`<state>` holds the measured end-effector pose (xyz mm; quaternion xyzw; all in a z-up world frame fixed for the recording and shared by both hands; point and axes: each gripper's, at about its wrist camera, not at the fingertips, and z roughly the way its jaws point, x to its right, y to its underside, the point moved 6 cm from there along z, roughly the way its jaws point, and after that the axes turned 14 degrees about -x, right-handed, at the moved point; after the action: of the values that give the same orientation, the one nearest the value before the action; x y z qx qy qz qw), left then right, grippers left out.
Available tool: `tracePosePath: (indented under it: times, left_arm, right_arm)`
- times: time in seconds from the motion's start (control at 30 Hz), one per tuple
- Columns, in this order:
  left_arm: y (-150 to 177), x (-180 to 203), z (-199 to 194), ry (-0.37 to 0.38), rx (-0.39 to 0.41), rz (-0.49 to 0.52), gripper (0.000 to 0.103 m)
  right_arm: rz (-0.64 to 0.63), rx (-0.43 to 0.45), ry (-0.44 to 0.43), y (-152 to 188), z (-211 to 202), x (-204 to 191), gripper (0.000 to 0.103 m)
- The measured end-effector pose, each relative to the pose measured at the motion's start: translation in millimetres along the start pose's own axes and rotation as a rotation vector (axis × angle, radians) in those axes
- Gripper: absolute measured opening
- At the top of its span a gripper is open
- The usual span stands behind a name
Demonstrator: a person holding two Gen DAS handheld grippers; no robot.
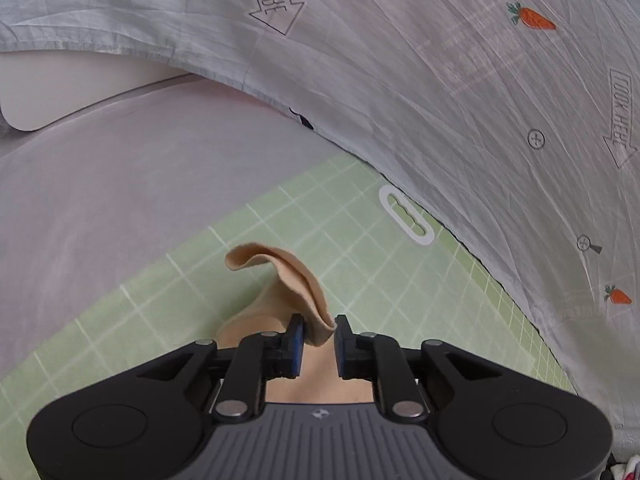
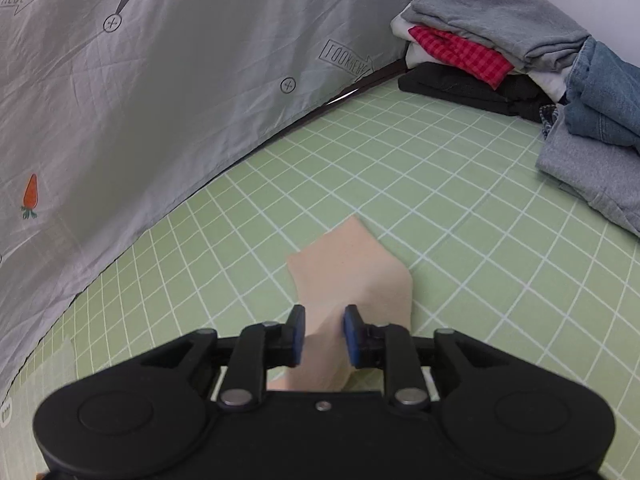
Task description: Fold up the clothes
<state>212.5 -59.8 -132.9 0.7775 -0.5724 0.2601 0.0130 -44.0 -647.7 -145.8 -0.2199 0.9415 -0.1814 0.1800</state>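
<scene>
- 2 grippers over green grid mat point(image 2: 440, 208), jaws apart.
- L gripper point(image 1: 320, 330): beige cloth point(image 1: 292, 280) edge curls between pads, no squeeze.
- R gripper point(image 2: 323, 320): same cloth flat on mat below, ungripped.
- Folded clothes pile point(image 2: 480, 40) far R.

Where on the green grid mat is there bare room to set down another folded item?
The green grid mat lies bare between the beige garment, the carrot-print sheet and the pile of folded clothes. It is crowded at the far right, where that pile and the jeans sit.
</scene>
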Motion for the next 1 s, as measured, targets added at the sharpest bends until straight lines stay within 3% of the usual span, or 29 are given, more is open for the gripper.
tracePosePath:
  times: [0.03,0.07,0.13,0.23,0.33,0.7,0.87,1.0]
  left_arm:
    - [13,9,4,0.019,-0.031,0.028,0.027]
    - [22,17,7,0.035,-0.055,0.046,0.029]
    - [49,40,20,0.072,-0.134,0.112,0.045]
    - [87,66,51,0.036,-0.264,0.231,0.059]
    - [112,73,66,-0.032,-0.344,0.247,0.059]
    - [138,60,75,0.091,-0.462,0.140,0.061]
    - [157,70,82,0.140,-0.515,0.141,0.061]
    - [166,65,84,0.130,-0.516,0.106,0.061]
  right_arm:
    - [-0.010,-0.017,-0.014,10,1,-8,0.049]
    - [-0.018,-0.036,-0.034,20,1,-16,0.049]
    - [-0.039,-0.098,-0.089,40,5,-33,0.050]
    - [-0.078,-0.204,-0.126,71,13,-55,0.060]
    - [-0.068,-0.293,-0.141,96,18,-63,0.060]
    - [0.152,-0.385,-0.204,104,23,-31,0.070]
    - [0.126,-0.408,-0.218,102,25,-31,0.072]
    - [0.108,-0.437,-0.200,101,23,-29,0.072]
